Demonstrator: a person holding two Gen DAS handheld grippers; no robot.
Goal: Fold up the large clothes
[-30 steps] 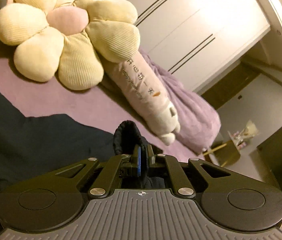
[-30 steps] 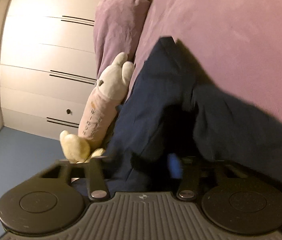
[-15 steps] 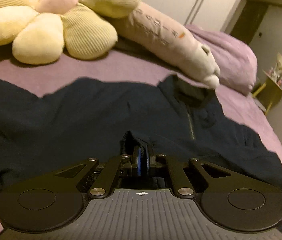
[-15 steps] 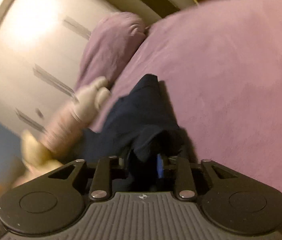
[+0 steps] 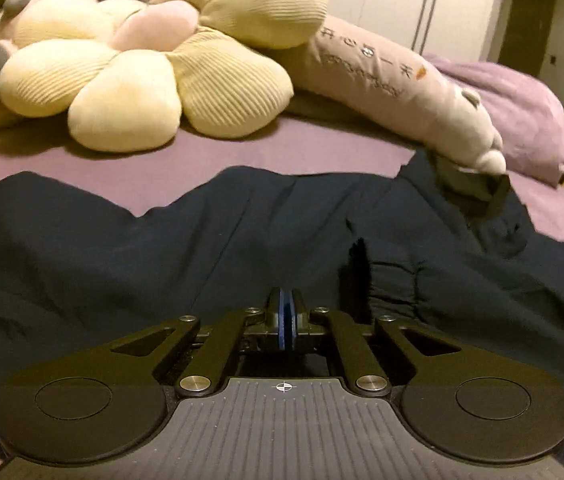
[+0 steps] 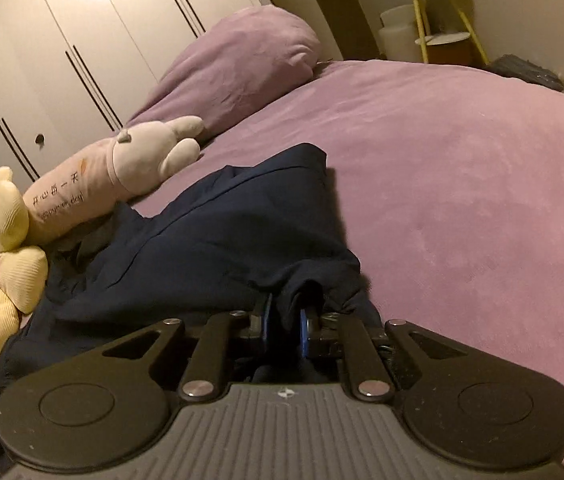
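A large navy garment (image 5: pixel 202 240) lies spread across the purple bed (image 6: pixel 462 200). In the left wrist view my left gripper (image 5: pixel 284 308) rests low on it, blue pads pressed together on a thin pinch of cloth. A dark cuff (image 5: pixel 356 276) stands up just right of the fingers. In the right wrist view the same navy garment (image 6: pixel 222 232) is bunched toward the camera. My right gripper (image 6: pixel 285 322) has a fold of it between its blue pads (image 6: pixel 304 332), and its jaws are closing on that fold.
A yellow flower cushion (image 5: pixel 154 80) and a long pink plush bolster (image 5: pixel 394 92) lie at the head of the bed, the bolster's end touching the garment. A purple pillow (image 6: pixel 242 68) lies beyond. White wardrobes (image 6: pixel 82 32) and a yellow side table (image 6: pixel 438 20) stand off the bed.
The left gripper has sunk from above the bed onto the garment, which is now spread out flat. The right view has rolled level and its jaws have narrowed on the cloth fold.
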